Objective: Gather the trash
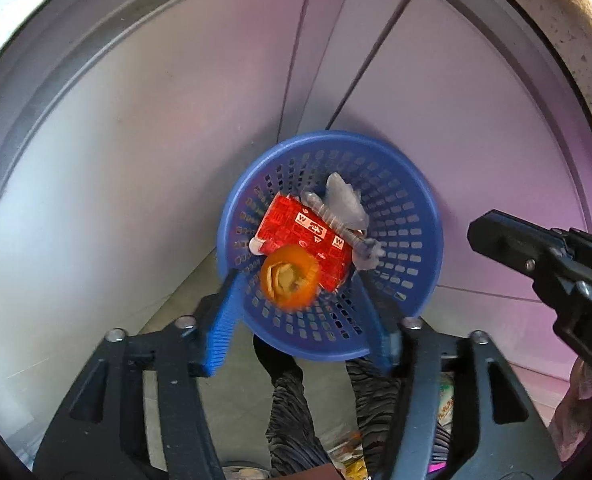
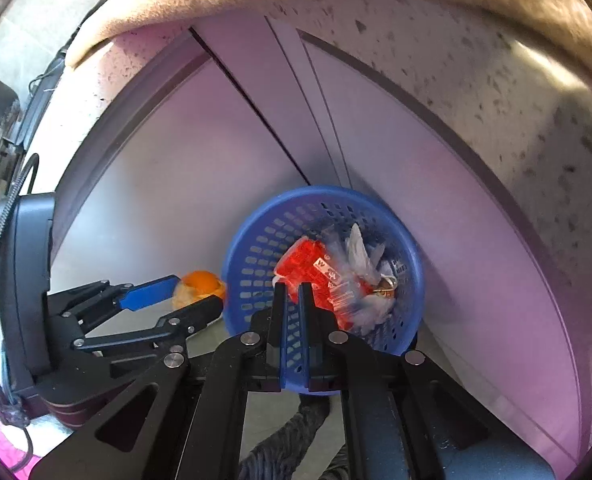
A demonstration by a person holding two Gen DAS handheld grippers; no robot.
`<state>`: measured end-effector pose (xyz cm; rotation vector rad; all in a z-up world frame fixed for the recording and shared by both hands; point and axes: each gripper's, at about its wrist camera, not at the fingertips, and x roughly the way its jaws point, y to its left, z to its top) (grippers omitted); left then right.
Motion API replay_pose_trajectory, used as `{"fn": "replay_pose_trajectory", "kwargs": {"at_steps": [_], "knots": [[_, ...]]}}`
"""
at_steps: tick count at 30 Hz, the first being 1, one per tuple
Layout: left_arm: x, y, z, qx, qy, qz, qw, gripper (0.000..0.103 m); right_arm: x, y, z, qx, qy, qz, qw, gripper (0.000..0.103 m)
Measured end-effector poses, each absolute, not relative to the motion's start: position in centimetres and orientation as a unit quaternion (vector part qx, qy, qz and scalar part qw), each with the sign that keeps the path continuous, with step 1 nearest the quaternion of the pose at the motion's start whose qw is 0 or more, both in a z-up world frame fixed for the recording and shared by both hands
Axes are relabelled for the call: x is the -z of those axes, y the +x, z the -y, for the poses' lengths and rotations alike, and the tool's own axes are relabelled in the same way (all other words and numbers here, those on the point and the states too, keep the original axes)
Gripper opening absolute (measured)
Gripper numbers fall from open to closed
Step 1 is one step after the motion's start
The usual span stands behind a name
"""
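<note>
1. left wrist view: left gripper (image 1: 300, 320) spread, orange peel (image 1: 290, 280) loose between its fingers, above the blue basket (image 1: 428, 216).
2. red carton (image 1: 296, 236) and clear plastic wrap (image 1: 346, 204) lie inside.
3. right gripper (image 2: 291, 292) pressed together, empty, at the basket's near rim.

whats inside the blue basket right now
Inside the blue basket: a red carton and crumpled clear plastic. An orange peel is above it. The basket's bottom is covered.
</note>
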<state>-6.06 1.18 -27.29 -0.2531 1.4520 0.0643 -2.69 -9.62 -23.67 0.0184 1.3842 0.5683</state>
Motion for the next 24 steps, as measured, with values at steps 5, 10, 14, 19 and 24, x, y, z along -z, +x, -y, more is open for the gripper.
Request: {"fn": "replay_pose_trajectory", "kwargs": {"at_steps": [5, 10, 14, 19, 24], "knots": [[27.1, -6.2, -2.1, -0.032, -0.112, -0.661, 0.741, 0.063, 23.1, -2.9, 9.7, -0.257, 0.01, -0.628, 0.735, 0.027], [26.5, -6.7, -2.6, -0.037, -0.112, -0.658, 0.744, 0.063, 22.7, -2.9, 10.0, -0.257, 0.012, -0.628, 0.734, 0.029], [26.1, -6.8, -2.8, -0.039, -0.111, -0.654, 0.748, 0.063, 22.0, -3.0, 9.9, -0.262, 0.01, -0.627, 0.734, 0.029], [24.3, -7.0, -2.9, -0.04, -0.105, -0.645, 0.756, 0.063, 21.1, -3.1, 10.2, -0.268, 0.012, -0.623, 0.735, 0.029], [23.1, -7.0, -3.0, -0.042, -0.101, -0.635, 0.765, 0.063, 19.8, -3.3, 10.4, -0.276, 0.014, -0.615, 0.738, 0.037]]}}
